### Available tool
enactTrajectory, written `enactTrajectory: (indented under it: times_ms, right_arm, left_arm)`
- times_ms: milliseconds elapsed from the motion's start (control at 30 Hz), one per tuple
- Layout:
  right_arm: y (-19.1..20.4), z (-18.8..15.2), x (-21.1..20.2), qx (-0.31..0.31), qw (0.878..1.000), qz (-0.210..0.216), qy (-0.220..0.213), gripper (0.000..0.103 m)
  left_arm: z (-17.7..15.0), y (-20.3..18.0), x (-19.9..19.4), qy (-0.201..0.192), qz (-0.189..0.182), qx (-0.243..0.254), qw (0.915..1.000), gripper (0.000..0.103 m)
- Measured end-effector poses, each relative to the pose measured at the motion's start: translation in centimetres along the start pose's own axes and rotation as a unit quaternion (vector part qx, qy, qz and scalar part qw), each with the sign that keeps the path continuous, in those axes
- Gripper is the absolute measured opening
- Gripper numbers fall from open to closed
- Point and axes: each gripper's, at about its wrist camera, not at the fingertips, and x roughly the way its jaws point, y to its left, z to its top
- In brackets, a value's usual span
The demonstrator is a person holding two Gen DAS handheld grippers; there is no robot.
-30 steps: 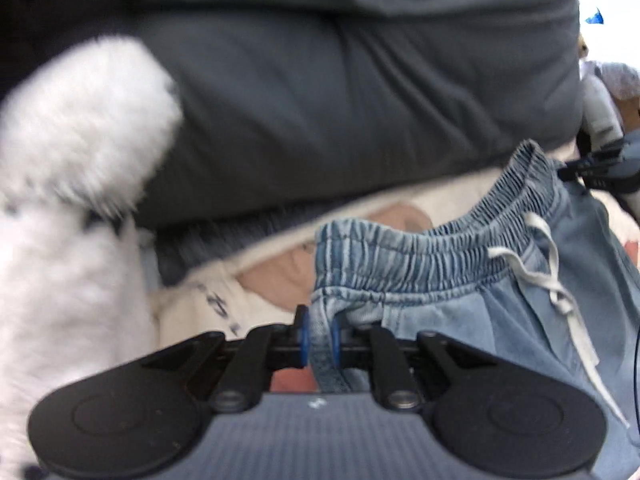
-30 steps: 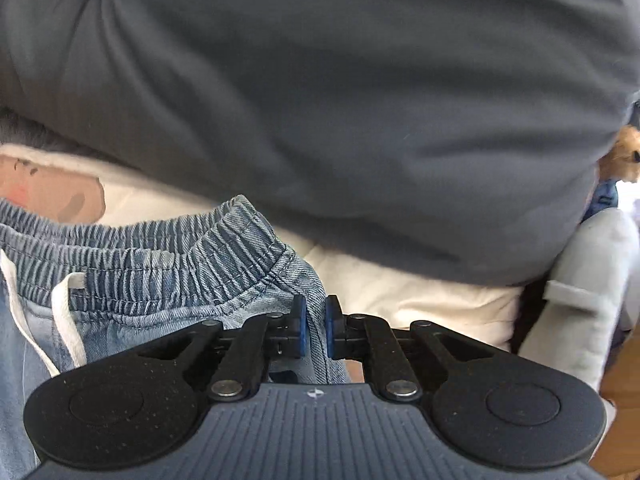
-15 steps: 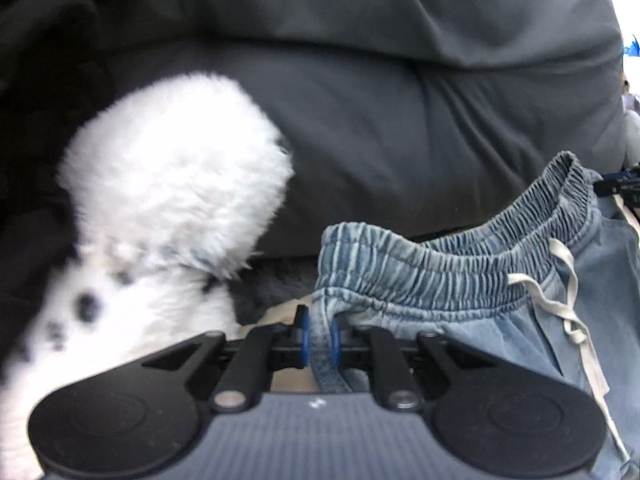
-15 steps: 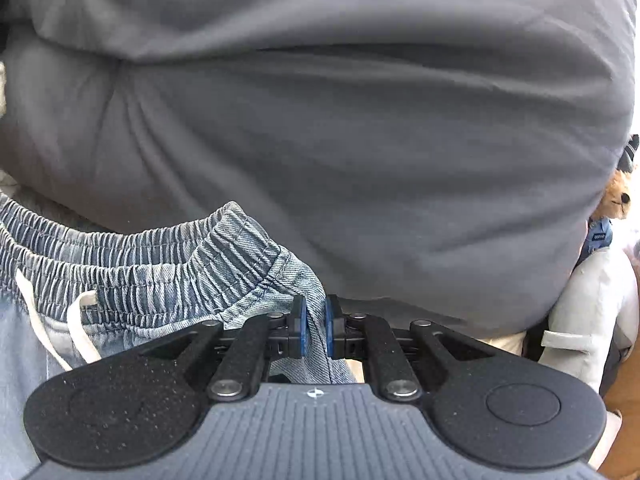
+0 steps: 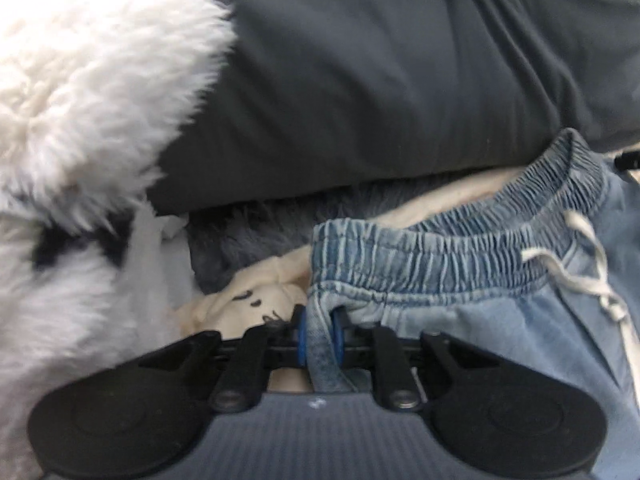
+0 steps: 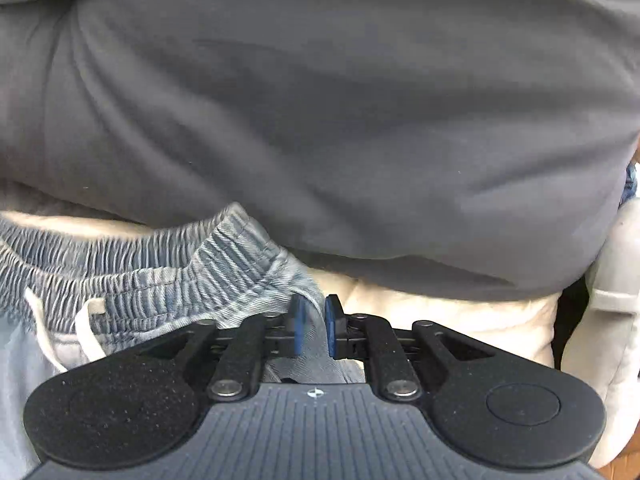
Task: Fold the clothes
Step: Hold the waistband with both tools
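Observation:
Light-blue denim trousers (image 5: pixel 500 320) with an elastic waistband (image 5: pixel 440 256) and a white drawstring (image 5: pixel 576 276) lie across cream bedding (image 5: pixel 256 300). My left gripper (image 5: pixel 320 332) is at the waistband's left corner. Its jaws are opening, and a fold of denim still fills the gap between the blue pads. My right gripper (image 6: pixel 313 330) is at the waistband's (image 6: pixel 140 284) right corner. Its jaws are opening too; the pads stand apart, and the denim (image 6: pixel 312 344) lies loose between them. The drawstring (image 6: pixel 86 332) hangs at the left in that view.
A big dark grey pillow (image 5: pixel 380 80) (image 6: pixel 320 120) lies right behind the waistband. A fluffy white plush with black patches (image 5: pixel 80 120) crowds the left side. A pale grey padded object (image 6: pixel 616 280) stands at the right edge, beside the cream bedding (image 6: pixel 440 320).
Both grippers' pads have drawn apart from a tight pinch. The left view has dropped and closed in on the plush. The waistband now rests lower, against the bedding below the pillow.

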Motion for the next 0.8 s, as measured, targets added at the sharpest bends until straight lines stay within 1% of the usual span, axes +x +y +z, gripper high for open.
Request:
enactTrajectory:
  times_ms: [67, 100, 133, 167, 233, 300, 367, 433, 533, 667, 700, 767, 800]
  right_arm:
    - [-0.6, -0.4, -0.5, 0.014, 1.000, 0.012, -0.010, 0.028]
    - [-0.8, -0.7, -0.8, 0.018, 1.000, 0.018, -0.014, 0.029]
    - [-0.4, -0.4, -1.1, 0.017, 1.000, 0.015, -0.020, 0.029]
    - [0.3, 0.1, -1.5, 0.013, 1.000, 0.009, -0.026, 0.029]
    - [0.6, -0.5, -2.6, 0.010, 0.999, 0.016, -0.044, 0.029]
    - [0.0, -1.4, -3.0, 0.009, 0.998, 0.038, -0.055, 0.029]
    - [0.6, -1.5, -3.0, 0.006, 0.997, 0.054, -0.062, 0.029]
    - [1.1, -1.9, -2.9, 0.006, 0.996, 0.067, -0.065, 0.029]
    - [1.1, -3.1, -2.0, 0.008, 0.995, 0.080, -0.060, 0.027]
    - [2.5, -4.3, 0.0, 0.023, 0.995, 0.086, -0.037, 0.027]
    - [2.4, -4.6, 0.5, 0.036, 0.995, 0.088, -0.029, 0.027]
    - [1.9, -5.0, 1.8, 0.074, 0.993, 0.091, -0.009, 0.027]
    - [1.9, -5.2, 2.8, 0.092, 0.991, 0.094, 0.001, 0.028]
  left_arm:
    - [0.1, -0.3, -0.4, 0.003, 0.002, 0.003, 1.0000, 0.021]
    - [0.0, -0.5, -0.7, 0.006, 0.005, 0.001, 1.0000, 0.021]
    - [0.0, -0.6, -1.0, 0.009, 0.007, -0.001, 0.9999, 0.024]
    - [0.1, -0.7, -1.3, 0.008, 0.010, -0.003, 0.9999, 0.024]
    - [0.1, -0.6, -2.3, -0.002, 0.013, -0.017, 0.9998, 0.024]
    - [-0.3, 0.0, -3.7, -0.020, 0.019, -0.027, 0.9992, 0.023]
    - [-0.1, 0.1, -4.6, -0.038, 0.019, -0.033, 0.9985, 0.023]
    - [0.2, -0.3, -4.8, -0.046, 0.001, -0.032, 0.9984, 0.023]
    - [0.5, -1.2, -4.5, -0.050, -0.054, -0.027, 0.9969, 0.023]
    - [0.5, -3.4, -2.9, -0.032, -0.098, -0.007, 0.9946, 0.024]
    - [0.4, -3.9, -2.6, -0.029, -0.107, -0.001, 0.9939, 0.024]
    - [0.0, -5.4, -2.2, -0.027, -0.108, 0.012, 0.9937, 0.028]
    - [0.0, -5.5, -1.6, -0.016, -0.105, 0.009, 0.9943, 0.029]
